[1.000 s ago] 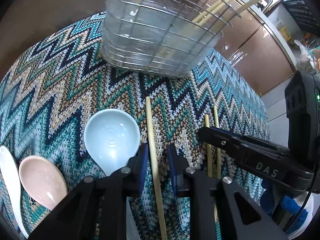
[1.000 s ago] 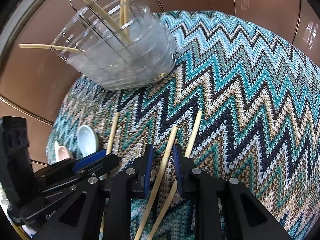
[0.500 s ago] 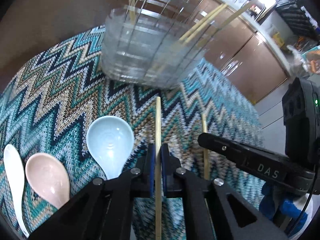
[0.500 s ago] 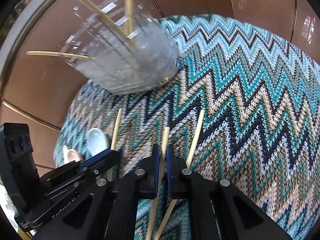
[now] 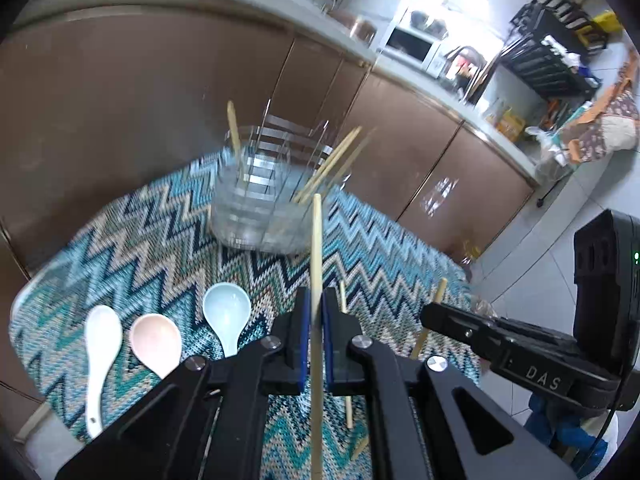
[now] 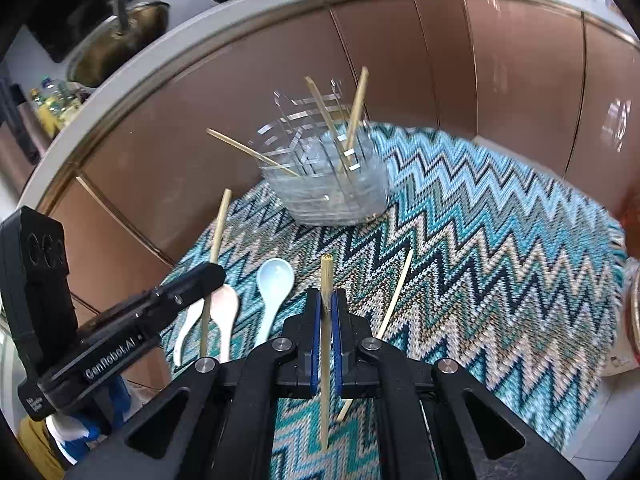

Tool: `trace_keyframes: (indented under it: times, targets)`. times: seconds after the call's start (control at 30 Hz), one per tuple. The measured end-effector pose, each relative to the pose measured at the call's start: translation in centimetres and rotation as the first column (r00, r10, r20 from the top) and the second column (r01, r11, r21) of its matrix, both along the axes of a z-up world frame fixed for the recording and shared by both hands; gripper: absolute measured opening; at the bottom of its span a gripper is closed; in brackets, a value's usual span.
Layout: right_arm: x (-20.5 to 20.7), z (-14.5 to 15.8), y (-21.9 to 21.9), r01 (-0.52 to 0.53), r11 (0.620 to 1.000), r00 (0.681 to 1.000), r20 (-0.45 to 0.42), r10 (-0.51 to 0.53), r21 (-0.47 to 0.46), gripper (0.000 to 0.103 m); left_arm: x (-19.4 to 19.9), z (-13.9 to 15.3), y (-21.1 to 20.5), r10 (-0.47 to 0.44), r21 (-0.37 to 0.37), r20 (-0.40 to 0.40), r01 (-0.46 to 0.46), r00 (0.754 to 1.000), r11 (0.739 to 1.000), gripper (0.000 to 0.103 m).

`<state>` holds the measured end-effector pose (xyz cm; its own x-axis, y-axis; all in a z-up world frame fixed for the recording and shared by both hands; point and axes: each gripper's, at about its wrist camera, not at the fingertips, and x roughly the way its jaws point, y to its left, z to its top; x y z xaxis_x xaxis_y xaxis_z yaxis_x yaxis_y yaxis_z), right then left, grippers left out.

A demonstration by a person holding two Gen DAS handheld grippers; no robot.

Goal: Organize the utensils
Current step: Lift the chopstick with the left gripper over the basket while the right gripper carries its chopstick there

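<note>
Chopsticks clamped: left gripper (image 5: 315, 320) pinches one chopstick (image 5: 316, 264), right gripper (image 6: 326, 316) another (image 6: 326, 344), clear holder (image 6: 326, 180) frame centre.

The left wrist view looks forward and down along its fingers from above the near edge of the zigzag mat (image 5: 132, 248), facing the clear utensil holder (image 5: 272, 200) at the mat's far side, with brown cabinets (image 5: 160, 92) behind the holder. The right wrist view faces the same utensil holder (image 6: 328, 184) from a similar height, set to the holder's near right. Both share the holder, mat, light blue spoon (image 5: 226, 314) (image 6: 274, 284), and each other's gripper body.
</note>
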<state>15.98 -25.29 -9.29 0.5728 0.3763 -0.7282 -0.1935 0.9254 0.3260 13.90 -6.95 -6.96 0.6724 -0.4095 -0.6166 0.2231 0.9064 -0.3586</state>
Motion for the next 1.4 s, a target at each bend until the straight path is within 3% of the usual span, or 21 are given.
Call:
trace_keyframes:
  times: [0.37, 0.8, 0.97, 1.13, 1.4]
  targets:
    - [-9.5, 7.9, 0.3, 0.015, 1.000, 0.983, 0.181, -0.011, -0.019, 0.005, -8.7, 8.9, 0.8, 0.037, -0.022, 0.218, -0.033, 0.975, 0.999, 0.005]
    - [-17.8, 17.2, 1.1, 0.010, 1.000, 0.903, 0.430, 0.002, -0.024, 0.005, -15.5, 17.5, 0.9, 0.060, -0.043, 0.440, -0.046, 0.896, 0.998, 0.005]
    - [-18.4, 19.2, 1.1, -0.004, 1.000, 0.858, 0.514, 0.005, -0.002, 0.005, -15.2, 19.1, 1.4, 0.082, -0.066, 0.478, -0.057, 0.875, 0.996, 0.005]
    - [-17.2, 20.5, 1.4, -0.015, 1.000, 0.826, 0.564, 0.012, 0.001, 0.005, -12.8, 19.9, 1.9, 0.097, -0.092, 0.484, -0.060, 0.870, 0.994, 0.005]
    - [-11.8, 21.1, 1.6, -0.035, 0.999, 0.779, 0.626, 0.015, 0.019, 0.005, -6.4, 19.7, 1.6, 0.130, -0.107, 0.515, -0.087, 0.847, 0.990, 0.005]
